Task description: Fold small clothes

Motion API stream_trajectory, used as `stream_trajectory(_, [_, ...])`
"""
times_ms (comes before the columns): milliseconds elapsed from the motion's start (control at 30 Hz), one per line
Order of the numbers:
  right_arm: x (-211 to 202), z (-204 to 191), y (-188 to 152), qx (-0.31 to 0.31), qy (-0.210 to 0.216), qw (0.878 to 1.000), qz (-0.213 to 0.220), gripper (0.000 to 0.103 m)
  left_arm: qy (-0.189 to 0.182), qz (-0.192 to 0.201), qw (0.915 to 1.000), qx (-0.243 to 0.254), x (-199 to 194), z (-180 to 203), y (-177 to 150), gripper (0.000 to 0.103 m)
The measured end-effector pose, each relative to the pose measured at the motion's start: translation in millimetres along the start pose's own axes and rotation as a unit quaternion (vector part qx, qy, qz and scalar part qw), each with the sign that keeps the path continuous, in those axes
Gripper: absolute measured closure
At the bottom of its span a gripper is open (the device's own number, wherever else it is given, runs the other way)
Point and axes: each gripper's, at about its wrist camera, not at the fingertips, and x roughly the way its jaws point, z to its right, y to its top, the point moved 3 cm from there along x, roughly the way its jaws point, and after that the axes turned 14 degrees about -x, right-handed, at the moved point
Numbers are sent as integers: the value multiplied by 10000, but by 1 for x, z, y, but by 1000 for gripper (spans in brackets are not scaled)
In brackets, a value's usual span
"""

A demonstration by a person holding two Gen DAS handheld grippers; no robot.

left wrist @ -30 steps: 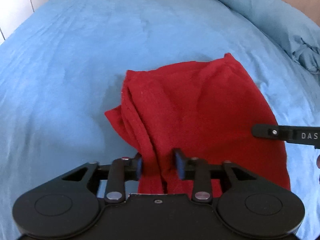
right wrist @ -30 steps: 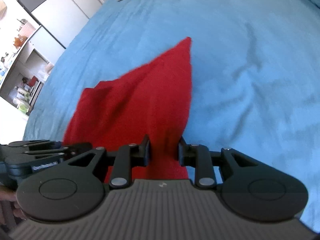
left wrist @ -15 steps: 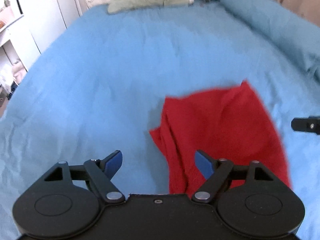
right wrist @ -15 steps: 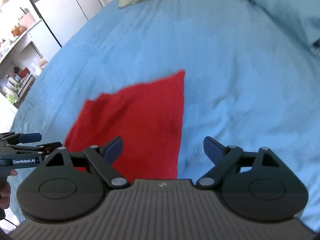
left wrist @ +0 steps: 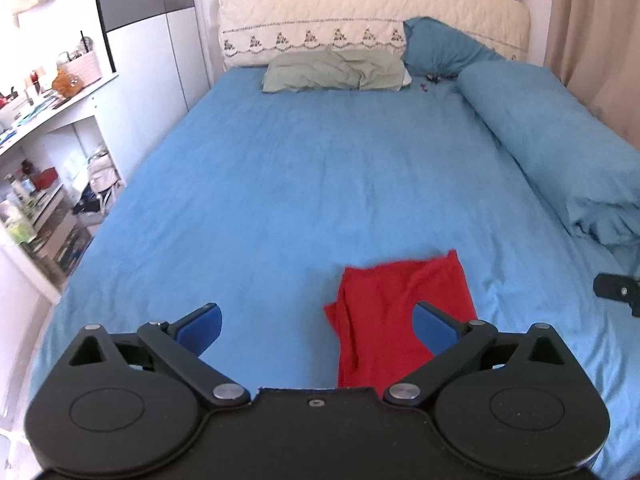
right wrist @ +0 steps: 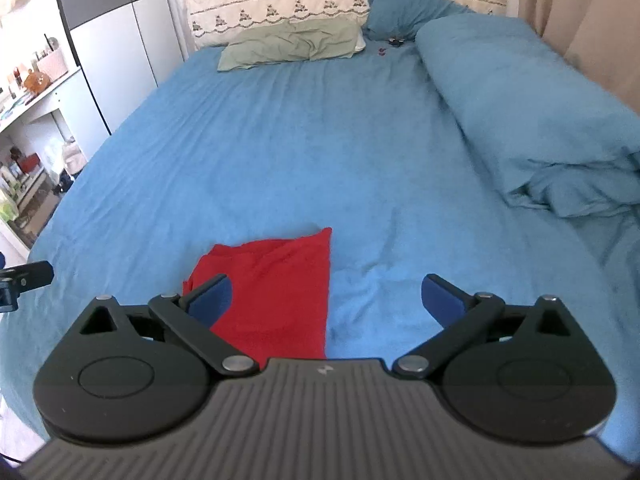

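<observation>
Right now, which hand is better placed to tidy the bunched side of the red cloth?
Left. The bunched folds of the red cloth lie just inside its open tongs. In the right view the right tongs sit over the flat edge.

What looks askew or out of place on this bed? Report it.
The red garment is the one untidy thing: its left edge bunches into ridges with a flap poking out, so the fold is not square. It lies free on the blue sheet. A few small dark bits lie scattered beside the green pillow.
</observation>
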Motion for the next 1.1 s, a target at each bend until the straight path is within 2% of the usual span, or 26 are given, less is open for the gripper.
stream_trajectory(67, [-23, -4, -3, 1, -49, 9999, -111, 0, -21, -96, 10000, 12, -13, 1, -11, 0])
stream_trajectory(200, [-54, -13, -21, -177, -178, 9989, -390, 0, 219, -342, 9990, 170, -23, 3, -41, 0])
stream_trajectory(467, [-61, -24, -78, -54, -279, 9946, -995, 0, 324, -714, 9966, 270, -25, -1, -89, 0])
stream_trajectory(667, [-61, -29, -100, -107, -266, 9925, -1184, 0, 273, -704, 9965, 352, -28, 4, -91, 0])
stream_trajectory(1100, [-62, -30, -102, -55, -254, 9922, -1219, 0, 238, -593, 9972, 376, -32, 10, -89, 0])
